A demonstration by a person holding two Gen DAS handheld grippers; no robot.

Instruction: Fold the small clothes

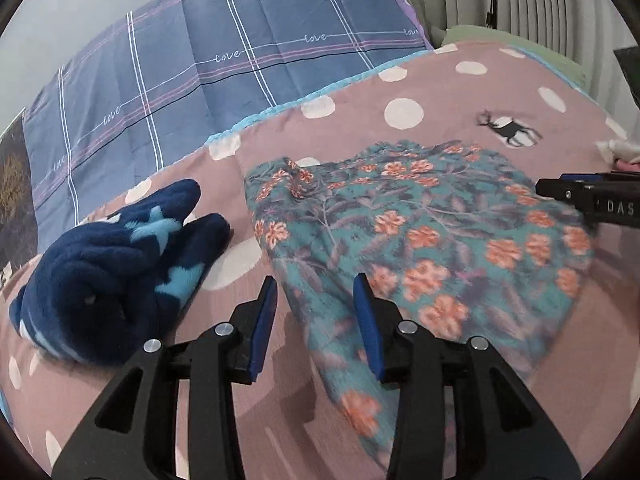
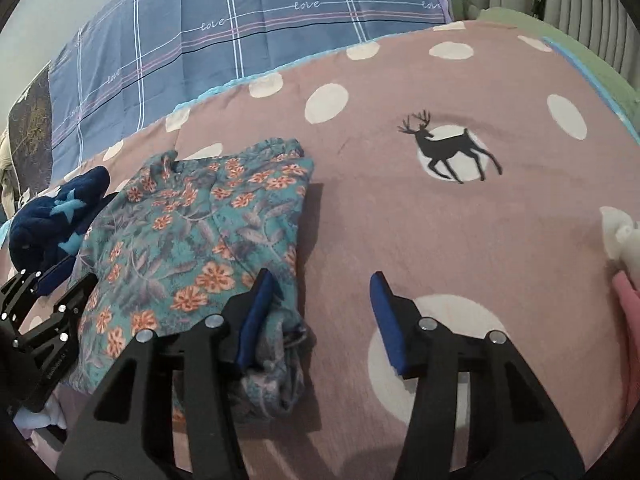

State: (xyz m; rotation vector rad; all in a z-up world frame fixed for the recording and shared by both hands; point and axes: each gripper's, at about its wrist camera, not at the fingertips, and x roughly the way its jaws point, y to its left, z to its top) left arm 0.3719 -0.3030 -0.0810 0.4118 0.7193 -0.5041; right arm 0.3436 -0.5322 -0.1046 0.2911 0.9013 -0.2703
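A teal floral garment (image 1: 420,236) lies folded over on the pink dotted bedspread (image 1: 440,92); it also shows in the right wrist view (image 2: 200,240). My left gripper (image 1: 316,292) is open at the garment's near left edge, holding nothing. My right gripper (image 2: 320,292) is open at the garment's right edge, its left finger (image 2: 256,312) over the bunched near corner. The right gripper also shows at the right edge of the left wrist view (image 1: 576,194). The left gripper shows at the left of the right wrist view (image 2: 60,280).
A dark blue fleece item with light blue stars (image 1: 112,264) lies left of the garment. A blue plaid pillow (image 1: 220,60) is at the back. White and pink cloths (image 2: 624,264) lie at the right. A deer print (image 2: 452,152) marks the bedspread.
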